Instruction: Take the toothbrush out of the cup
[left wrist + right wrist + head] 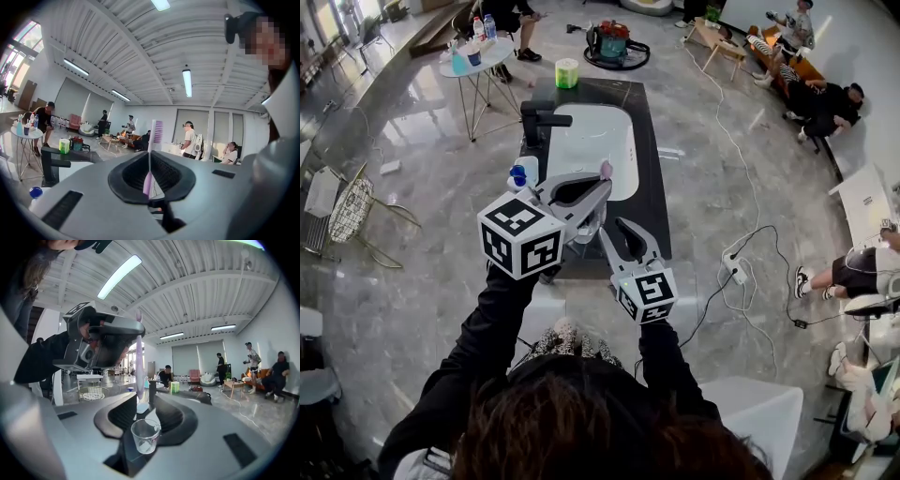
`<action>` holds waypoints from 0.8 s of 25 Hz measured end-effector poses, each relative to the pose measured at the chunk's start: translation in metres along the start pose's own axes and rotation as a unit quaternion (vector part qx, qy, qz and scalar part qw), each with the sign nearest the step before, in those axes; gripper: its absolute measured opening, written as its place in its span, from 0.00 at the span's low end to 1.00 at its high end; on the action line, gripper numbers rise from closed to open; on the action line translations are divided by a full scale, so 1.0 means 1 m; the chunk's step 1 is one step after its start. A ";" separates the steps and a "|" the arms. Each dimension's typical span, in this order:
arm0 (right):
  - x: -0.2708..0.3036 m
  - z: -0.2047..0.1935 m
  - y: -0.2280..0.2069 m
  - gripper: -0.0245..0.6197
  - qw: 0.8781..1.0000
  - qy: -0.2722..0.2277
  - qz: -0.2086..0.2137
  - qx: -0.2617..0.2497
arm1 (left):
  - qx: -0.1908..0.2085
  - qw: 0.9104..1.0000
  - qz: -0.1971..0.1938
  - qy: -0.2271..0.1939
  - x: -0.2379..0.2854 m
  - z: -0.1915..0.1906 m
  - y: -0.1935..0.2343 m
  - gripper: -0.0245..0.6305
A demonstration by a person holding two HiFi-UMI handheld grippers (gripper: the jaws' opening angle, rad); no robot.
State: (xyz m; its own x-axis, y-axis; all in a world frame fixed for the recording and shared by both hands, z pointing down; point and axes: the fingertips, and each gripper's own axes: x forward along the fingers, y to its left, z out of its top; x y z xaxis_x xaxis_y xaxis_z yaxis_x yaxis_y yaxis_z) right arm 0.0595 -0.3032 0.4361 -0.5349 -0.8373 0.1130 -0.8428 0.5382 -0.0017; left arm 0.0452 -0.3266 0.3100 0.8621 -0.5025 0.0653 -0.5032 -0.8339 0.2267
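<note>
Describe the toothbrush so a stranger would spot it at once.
Find the dark counter with the white sink, then the left gripper above its near end. Pinched upright in it is the toothbrush: a thin white-and-lilac stick with purple bristles on top, unlike the squat clear cup nearby.

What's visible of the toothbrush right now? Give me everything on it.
The toothbrush looks like slim plastic: a lilac handle, a thin white neck and purple bristles at the top. It stands upright, pinched around the neck by the left claw, which is shut on it. The head pokes above the claw and the handle hangs below. Nothing else appears to touch it. In the right gripper view its lower end seems to hang clear above the clear cup.
</note>
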 end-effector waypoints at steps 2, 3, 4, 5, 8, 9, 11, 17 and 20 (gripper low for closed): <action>-0.001 -0.001 0.002 0.21 1.000 0.001 0.001 -0.003 | -0.002 1.000 0.000 -0.002 -0.001 -0.001 0.000 0.07; -0.002 -0.001 0.002 0.21 1.000 0.000 0.001 -0.003 | -0.001 1.000 -0.001 -0.002 -0.001 -0.001 -0.002 0.07; -0.002 -0.001 0.003 0.21 1.000 -0.001 0.001 -0.002 | -0.002 1.000 -0.003 -0.002 0.000 -0.002 -0.003 0.07; -0.001 0.000 0.003 0.21 1.000 -0.002 0.001 -0.003 | -0.003 1.000 -0.006 -0.001 0.000 -0.002 -0.006 0.07; 0.000 0.006 0.003 0.21 1.000 -0.006 -0.002 -0.008 | -0.007 1.000 -0.014 0.000 0.004 -0.002 -0.013 0.07; 0.000 0.008 0.003 0.21 1.000 -0.009 -0.005 -0.010 | -0.007 1.000 -0.017 0.000 0.005 -0.003 -0.015 0.07; -0.001 0.011 0.002 0.21 1.000 -0.013 -0.010 -0.013 | -0.008 1.000 -0.021 0.001 0.005 -0.005 -0.017 0.07; -0.001 0.010 0.003 0.14 1.000 -0.009 -0.010 -0.021 | -0.005 1.000 -0.028 0.002 0.006 -0.006 -0.020 0.07; -0.003 0.010 0.002 0.14 1.000 -0.009 -0.010 -0.014 | -0.005 1.000 -0.026 -0.007 0.004 -0.006 -0.018 0.07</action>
State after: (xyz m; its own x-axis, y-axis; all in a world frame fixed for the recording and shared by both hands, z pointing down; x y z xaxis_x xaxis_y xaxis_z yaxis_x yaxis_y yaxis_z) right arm 0.0586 -0.3009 0.4262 -0.5186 -0.8498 0.0942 -0.8518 0.5231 0.0290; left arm 0.0585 -0.3123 0.3123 0.8863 -0.4614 0.0402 -0.4568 -0.8567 0.2395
